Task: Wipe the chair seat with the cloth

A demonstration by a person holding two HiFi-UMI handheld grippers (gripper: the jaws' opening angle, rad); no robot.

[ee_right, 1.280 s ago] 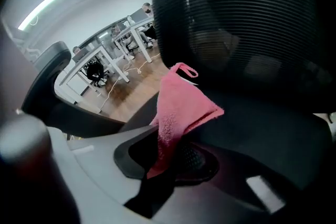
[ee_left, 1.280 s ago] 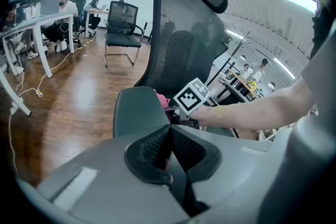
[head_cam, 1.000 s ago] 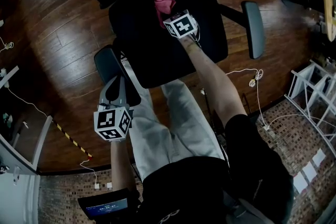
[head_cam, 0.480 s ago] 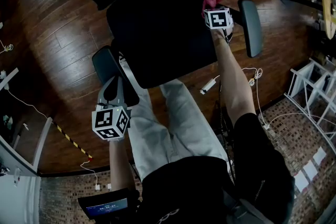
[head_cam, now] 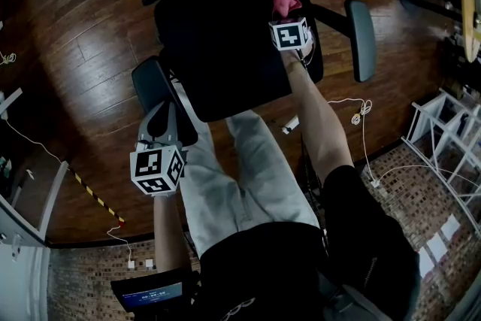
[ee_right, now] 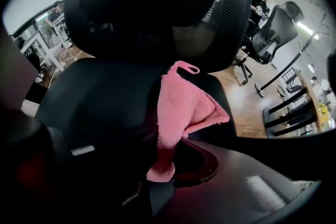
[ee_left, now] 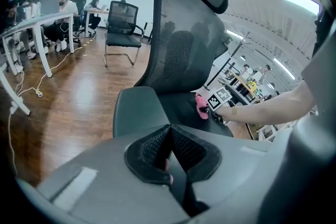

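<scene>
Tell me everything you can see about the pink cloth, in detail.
The cloth is pink and fluffy, like towel fabric, with a small loop at its top edge. It is bunched and folded, not spread flat. The right tongs are shut on its lower end, and the rest sticks out ahead of them. It sits over the far right part of the black chair seat, near the backrest, and seems to touch the seat.
</scene>
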